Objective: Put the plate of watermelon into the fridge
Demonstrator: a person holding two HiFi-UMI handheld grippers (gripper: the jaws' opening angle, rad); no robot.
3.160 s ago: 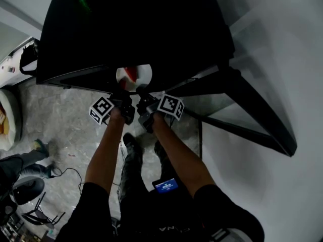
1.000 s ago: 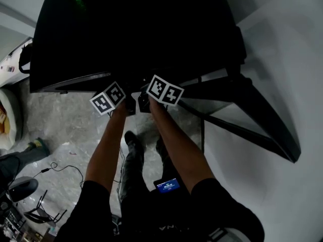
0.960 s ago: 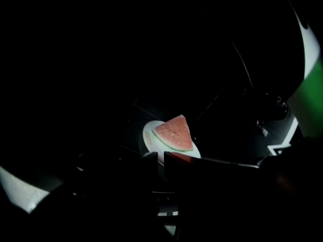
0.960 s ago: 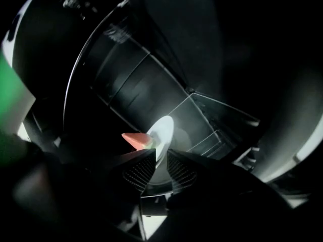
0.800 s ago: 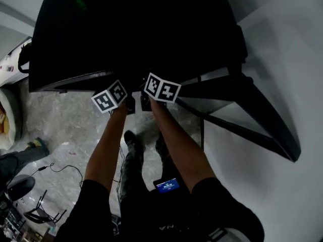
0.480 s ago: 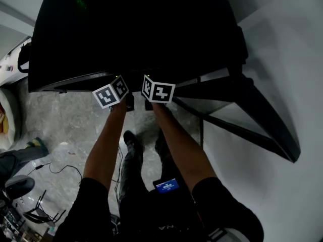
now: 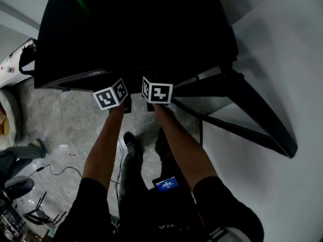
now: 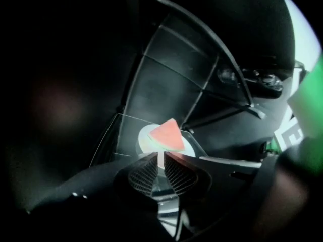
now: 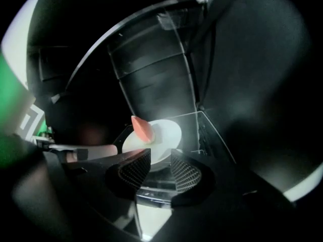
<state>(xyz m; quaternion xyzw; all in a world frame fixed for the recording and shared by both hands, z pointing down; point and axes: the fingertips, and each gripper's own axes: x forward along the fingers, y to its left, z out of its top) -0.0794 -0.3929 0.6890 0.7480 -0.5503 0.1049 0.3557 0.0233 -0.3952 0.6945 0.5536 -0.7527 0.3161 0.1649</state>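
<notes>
- The plate (image 8: 145,138) with its watermelon wedge (image 8: 166,135) lies on the fridge's (image 7: 136,29) glass shelf (image 8: 113,135), near the front edge.
- The left gripper's (image 8: 160,160) jaws clamp the plate's near rim.
- The right gripper's (image 9: 160,155) jaws have just been opening and stand apart around the rim.

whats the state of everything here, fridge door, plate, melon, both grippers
fridge door: open
plate: resting on the glass shelf inside the fridge
watermelon slice: on the plate
left gripper: jaws closed on the plate's near rim
right gripper: open, jaws have just been opening, plate's rim between them but not pinched
</notes>
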